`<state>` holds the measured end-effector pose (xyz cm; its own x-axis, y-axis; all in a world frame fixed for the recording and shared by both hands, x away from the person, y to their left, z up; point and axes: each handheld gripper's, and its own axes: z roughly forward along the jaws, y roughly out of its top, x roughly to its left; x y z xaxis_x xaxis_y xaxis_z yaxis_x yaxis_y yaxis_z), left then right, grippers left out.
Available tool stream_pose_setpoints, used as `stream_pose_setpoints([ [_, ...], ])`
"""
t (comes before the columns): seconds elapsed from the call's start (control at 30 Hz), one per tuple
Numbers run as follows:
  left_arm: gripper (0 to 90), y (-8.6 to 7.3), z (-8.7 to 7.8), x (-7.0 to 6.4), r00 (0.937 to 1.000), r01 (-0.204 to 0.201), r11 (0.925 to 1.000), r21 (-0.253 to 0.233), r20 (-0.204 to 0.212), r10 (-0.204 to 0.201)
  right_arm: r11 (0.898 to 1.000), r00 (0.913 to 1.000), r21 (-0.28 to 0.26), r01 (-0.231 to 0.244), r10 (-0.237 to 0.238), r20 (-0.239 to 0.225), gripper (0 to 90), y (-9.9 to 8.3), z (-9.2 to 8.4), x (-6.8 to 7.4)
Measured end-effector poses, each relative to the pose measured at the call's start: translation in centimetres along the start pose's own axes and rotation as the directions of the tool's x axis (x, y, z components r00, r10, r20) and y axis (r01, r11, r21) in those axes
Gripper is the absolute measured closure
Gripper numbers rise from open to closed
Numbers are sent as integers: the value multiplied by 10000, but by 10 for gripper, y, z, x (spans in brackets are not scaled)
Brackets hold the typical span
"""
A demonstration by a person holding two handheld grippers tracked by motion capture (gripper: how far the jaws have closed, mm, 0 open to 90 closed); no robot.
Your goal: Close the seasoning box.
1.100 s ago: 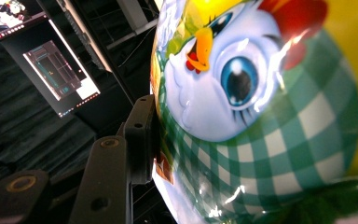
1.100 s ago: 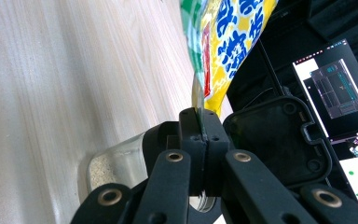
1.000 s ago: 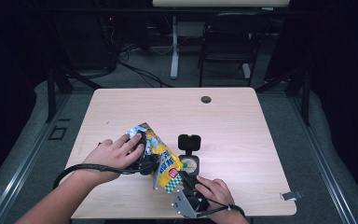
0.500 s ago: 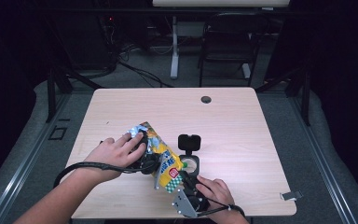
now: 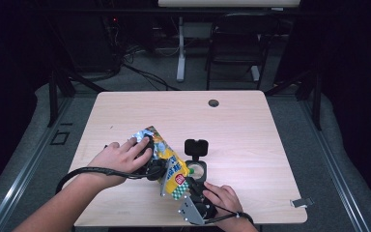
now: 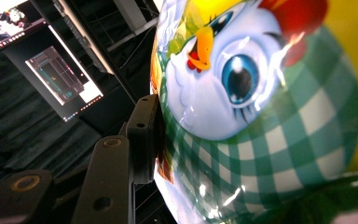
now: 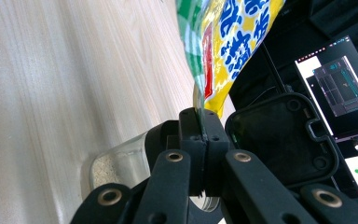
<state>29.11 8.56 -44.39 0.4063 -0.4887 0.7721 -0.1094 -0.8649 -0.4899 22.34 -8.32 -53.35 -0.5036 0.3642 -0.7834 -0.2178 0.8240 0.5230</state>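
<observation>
Left gripper view: snack bag [image 6: 261,121] hides one claw (right side).

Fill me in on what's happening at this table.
A person holds a shiny yellow and green-checked snack bag between two grippers. The left gripper clasps the bag's body, and the right gripper is shut on its thin bottom edge. A clear glass jar with an open black lid sits beside it on the wooden table.
</observation>
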Motion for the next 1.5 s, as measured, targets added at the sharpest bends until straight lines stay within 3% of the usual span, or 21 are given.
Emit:
stream_pose_setpoints([
  [0.53, 579, 1, -2, 2, 9998, -189, 9998, 56, -71, 189, 9999, 9999, -113, -128, 127, -63, 899, 0, 1, 1],
  [0.63, 579, 1, -2, 3, 9997, -238, 9997, 52, 15, 238, 9999, 10000, 107, 20, -20, -18, 899, 1, -1, 0],
  [0.83, 580, 1, -3, 5, 9995, -323, 9994, 89, -43, 323, 9998, 9998, -95, -201, 200, -77, 899, 0, 0, 1],
  [1.03, 581, 2, -4, 6, 9992, -385, 9992, 118, -69, 385, 9999, 10000, 95, -41, 41, -20, 898, 0, -1, 0],
  [1.1, 583, 2, -4, 7, 9992, -411, 9991, 115, 10, 411, 10000, 10000, 44, -82, 82, -37, 898, 0, -1, 0],
  [1.13, 583, 3, -4, 7, 9990, -434, 9990, 141, -70, 435, 9992, 9995, -237, -314, 312, -81, 898, -1, 1, 1],
  [1.3, 585, 3, -5, 8, 9989, -473, 9988, 152, -72, 474, 9999, 10000, 102, -56, 56, 7, 898, 0, -1, -1],
  [1.5, 586, 3, -5, 9, 9987, -502, 9986, 145, -72, 504, 9999, 9999, 53, -103, 103, 18, 898, 0, -1, -1],
])
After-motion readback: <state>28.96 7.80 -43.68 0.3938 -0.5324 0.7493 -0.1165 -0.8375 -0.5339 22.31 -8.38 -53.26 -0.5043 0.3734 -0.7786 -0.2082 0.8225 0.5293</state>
